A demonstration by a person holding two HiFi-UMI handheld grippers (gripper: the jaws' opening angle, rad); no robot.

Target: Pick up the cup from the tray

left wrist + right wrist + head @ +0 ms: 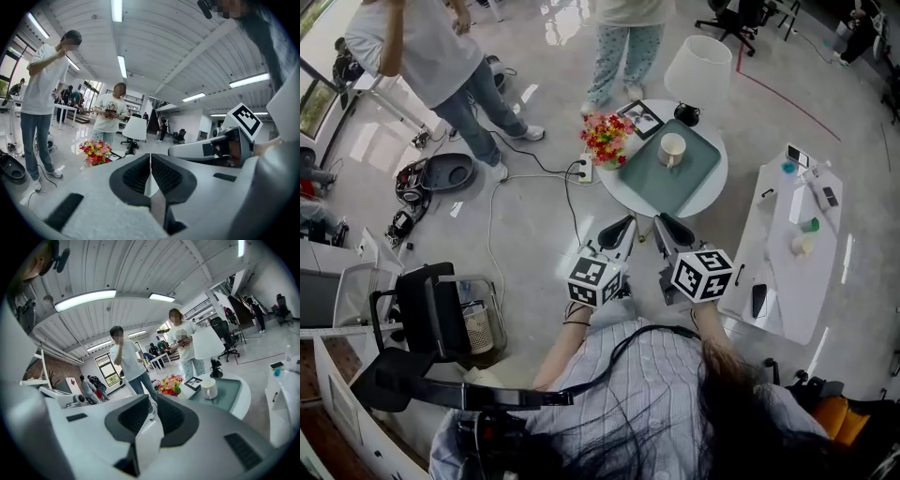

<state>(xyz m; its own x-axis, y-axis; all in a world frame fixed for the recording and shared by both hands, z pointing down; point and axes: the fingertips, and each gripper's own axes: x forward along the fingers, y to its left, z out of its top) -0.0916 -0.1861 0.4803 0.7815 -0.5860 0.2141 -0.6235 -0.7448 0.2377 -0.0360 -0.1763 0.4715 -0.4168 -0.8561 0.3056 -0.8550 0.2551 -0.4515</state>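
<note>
The cream cup (672, 148) stands upright on the green tray (680, 183), a little toward the tray's far side, with nothing touching it. The tray lies on a round white table (710, 192) and covers most of its top. Beside the tray on that table are a bunch of red and yellow flowers (605, 138) at the left edge and a framed picture (641, 118) behind it, and a white lampshade (698, 67) rises over the far side. The right gripper (673, 228) is held short of the table's near edge, pointing toward the tray and well apart from the cup; its jaws are closed together with nothing between them. The left gripper (619, 231) is just beside it at the same edge, its jaws likewise pressed together and empty. To the right of the round table stands a long white table (787, 281) carrying a few small items. Beyond, on the shiny floor, one person in a white shirt and jeans (441, 66) and another in patterned trousers (628, 47) are standing, and a black cable (502, 192) trails across the floor at the left.
</note>
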